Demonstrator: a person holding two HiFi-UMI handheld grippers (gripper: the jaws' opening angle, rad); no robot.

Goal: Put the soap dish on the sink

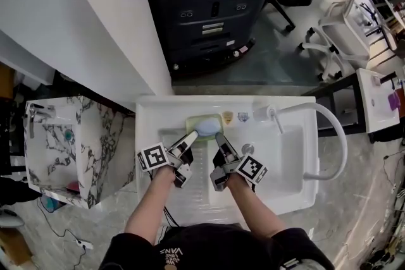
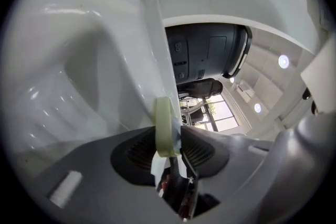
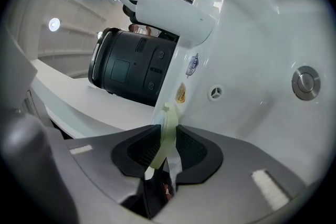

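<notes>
Between the black ribbed pads of the left gripper (image 2: 169, 149) sits the thin, pale green rim of the soap dish (image 2: 164, 126), and the jaws are clamped onto it. The right gripper (image 3: 167, 147) does the same on the opposite side, its cross-hatched rubber pads pinching that same smooth plastic edge (image 3: 169, 123). Both tools have matte grey bodies, and each carries a cube with black-and-white square markers (image 1: 153, 157).

Seen from the head view, the left gripper (image 1: 190, 139) and right gripper (image 1: 219, 138) meet at the rounded rectangular soap dish (image 1: 196, 120), which is held over the back edge of the sink's basin, just in front of the rear ledge. I cannot tell whether it touches the ledge. A pale blue oval bar of soap (image 1: 206, 128) lies in it.

The sink (image 1: 291, 155) is glossy white and rectangular with softly rounded corners. A round metal drain plug (image 1: 247, 148) sits in the basin just right of the right gripper. Two small stickers (image 1: 228, 116) are on the sink's rear ledge, right of the dish. A slender white faucet spout (image 1: 342, 136) curves in a wide arc over the sink's right end. Left of the sink stands a marble-patterned basin (image 1: 95, 136), and behind the sink a dark, boxy cabinet (image 1: 209, 3).
</notes>
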